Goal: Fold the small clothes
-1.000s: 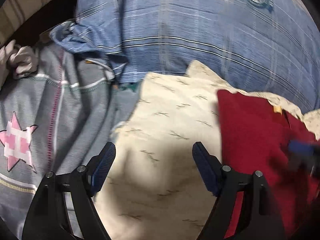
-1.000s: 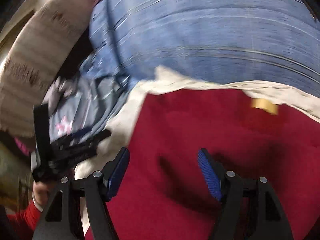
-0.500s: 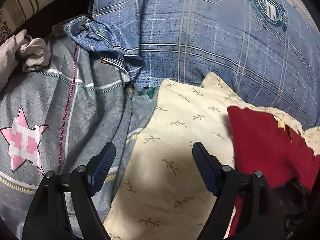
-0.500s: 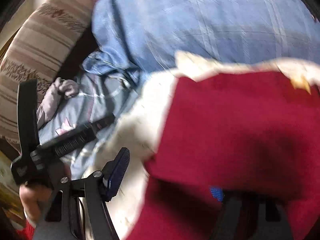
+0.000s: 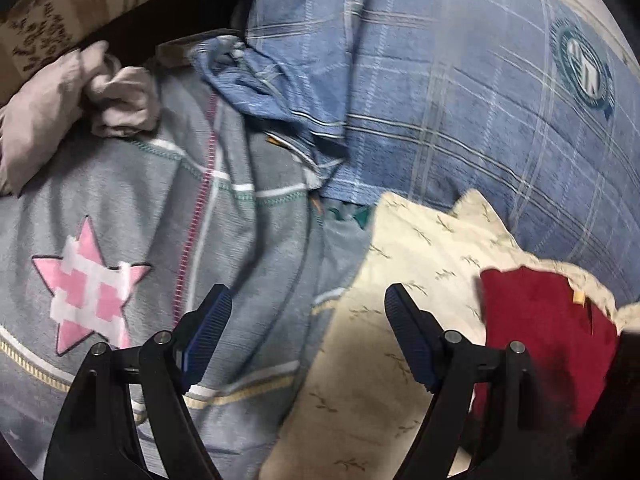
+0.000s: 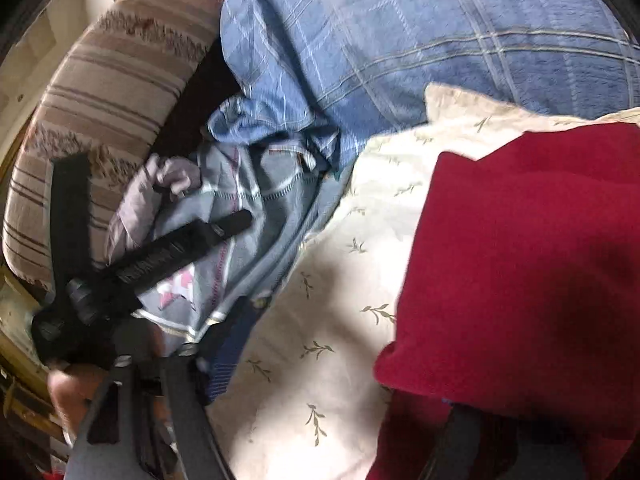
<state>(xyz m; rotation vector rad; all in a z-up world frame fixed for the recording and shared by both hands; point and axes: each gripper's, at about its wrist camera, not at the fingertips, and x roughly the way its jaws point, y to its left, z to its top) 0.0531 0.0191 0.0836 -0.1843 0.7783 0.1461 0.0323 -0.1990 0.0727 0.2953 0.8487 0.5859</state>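
A dark red garment (image 6: 520, 260) lies on a cream leaf-print cloth (image 6: 320, 320); its near edge is folded over and covers the right finger of my right gripper (image 6: 340, 364). The jaws are opening: the left finger (image 6: 228, 352) is blurred and stands wide, and only the cream cloth shows in the gap. My left gripper (image 5: 308, 336) is open and holds nothing. It hovers where the cream cloth (image 5: 400, 312) meets a grey quilt with a pink star (image 5: 88, 284). The red garment (image 5: 540, 340) lies to its right. A hand (image 6: 68, 392) holds the left gripper (image 6: 160, 256).
A blue plaid quilt (image 5: 460, 100) with a round badge covers the back. A crumpled grey-pink cloth (image 5: 112, 104) lies at the far left, against a striped beige cushion (image 6: 112, 80). The blue quilt's bunched corner (image 5: 272, 92) rests on the grey one.
The left gripper has slid left, off the red garment and over the grey quilt. The red garment's near edge got folded over. The right gripper sank and its left finger swung wider.
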